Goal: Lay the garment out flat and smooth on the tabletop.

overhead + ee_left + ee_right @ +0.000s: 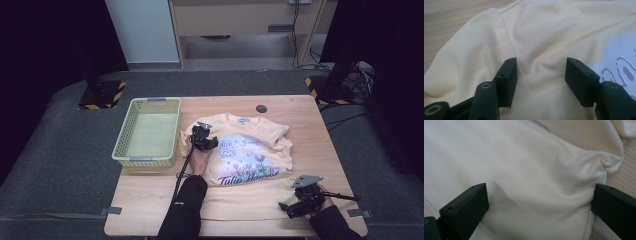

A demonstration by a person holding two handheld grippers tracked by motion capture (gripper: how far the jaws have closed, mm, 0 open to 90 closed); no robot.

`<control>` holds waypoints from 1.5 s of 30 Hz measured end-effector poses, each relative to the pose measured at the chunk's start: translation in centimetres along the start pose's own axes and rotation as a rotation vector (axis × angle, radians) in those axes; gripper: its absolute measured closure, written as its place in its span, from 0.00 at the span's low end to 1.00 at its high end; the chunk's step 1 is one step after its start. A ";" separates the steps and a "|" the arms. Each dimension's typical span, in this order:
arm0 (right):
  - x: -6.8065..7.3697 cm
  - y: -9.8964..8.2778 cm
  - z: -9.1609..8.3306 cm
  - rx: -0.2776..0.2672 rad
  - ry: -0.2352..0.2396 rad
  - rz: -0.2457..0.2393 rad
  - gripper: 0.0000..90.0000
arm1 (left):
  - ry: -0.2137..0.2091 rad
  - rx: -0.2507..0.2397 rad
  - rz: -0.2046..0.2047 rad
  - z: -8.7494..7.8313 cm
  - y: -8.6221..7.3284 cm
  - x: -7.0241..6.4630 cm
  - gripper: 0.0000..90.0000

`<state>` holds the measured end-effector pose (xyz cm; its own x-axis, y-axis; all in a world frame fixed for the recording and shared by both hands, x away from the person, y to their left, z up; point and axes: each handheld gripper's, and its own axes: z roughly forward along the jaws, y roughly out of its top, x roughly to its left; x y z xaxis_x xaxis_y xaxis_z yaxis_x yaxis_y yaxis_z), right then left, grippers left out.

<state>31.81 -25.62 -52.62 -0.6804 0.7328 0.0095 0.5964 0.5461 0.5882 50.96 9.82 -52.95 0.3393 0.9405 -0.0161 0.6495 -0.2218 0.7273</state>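
Claws [541, 82] [537, 212] gape apart over yellow T-shirt [240, 150].

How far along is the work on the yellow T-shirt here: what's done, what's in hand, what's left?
Done: the T-shirt lies print-up on the table, partly folded at its far sleeve. In hand: the left gripper sits open over the near shoulder fabric; the right gripper is open around the hem corner. Left, probably: the remaining folds and moving it to the basket.
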 end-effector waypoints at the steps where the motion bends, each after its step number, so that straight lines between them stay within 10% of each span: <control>1: 0.0 0.0 0.0 0.002 0.002 0.001 0.02 | -0.008 0.002 -0.014 -0.2 0.1 0.2 0.47; 7: -0.6 0.4 -0.6 0.002 0.029 0.027 0.06 | -0.088 -0.042 -0.030 -3.8 0.5 1.0 0.42; 22: -4.4 3.0 -3.9 -0.291 -0.031 0.213 0.07 | -0.173 -0.083 0.092 -12.8 -3.9 0.2 0.33; 33: -7.2 5.7 -3.8 -0.362 -0.093 0.289 0.09 | -0.182 -0.024 0.173 -15.9 -8.8 -0.4 0.27; 45: -10.7 9.2 -0.6 -0.360 -0.157 0.358 0.16 | -0.177 0.084 0.267 -15.1 -12.3 -1.6 0.22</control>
<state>44.34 -28.71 -46.82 -0.3726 0.9148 0.1559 0.5768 0.0967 0.8111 32.18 14.94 -51.48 0.6135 0.7885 0.0437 0.5725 -0.4822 0.6631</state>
